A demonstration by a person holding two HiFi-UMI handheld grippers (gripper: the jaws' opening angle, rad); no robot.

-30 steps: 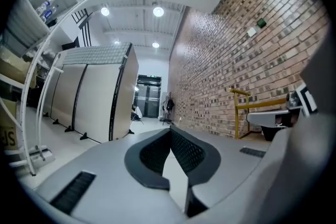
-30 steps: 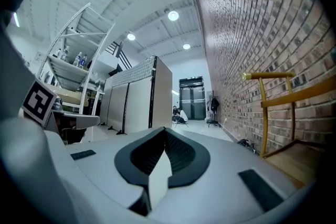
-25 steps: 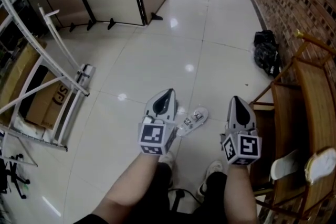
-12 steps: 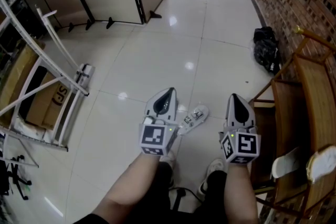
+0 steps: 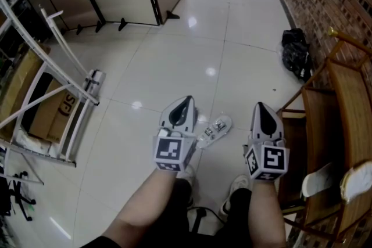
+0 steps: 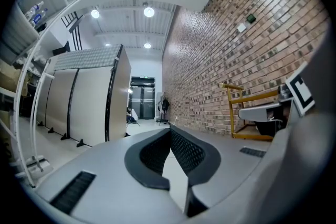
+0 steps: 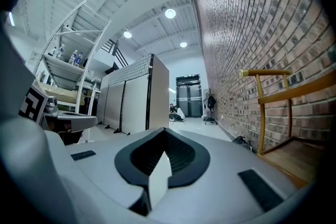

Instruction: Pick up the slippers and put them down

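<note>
two grippers are in view, held level and side by side. the left gripper (image 5: 185,103) has its jaws together with nothing between them; the right gripper (image 5: 260,107) is likewise closed and empty. two white slippers (image 5: 317,180) lie side by side on one wooden rack (image 5: 347,101), to the right of the right gripper and apart from it. one clear bottle (image 5: 214,129) lies on the floor (image 5: 174,61) between the grippers. one black bag (image 5: 295,55) sits ahead of the right gripper.
</note>
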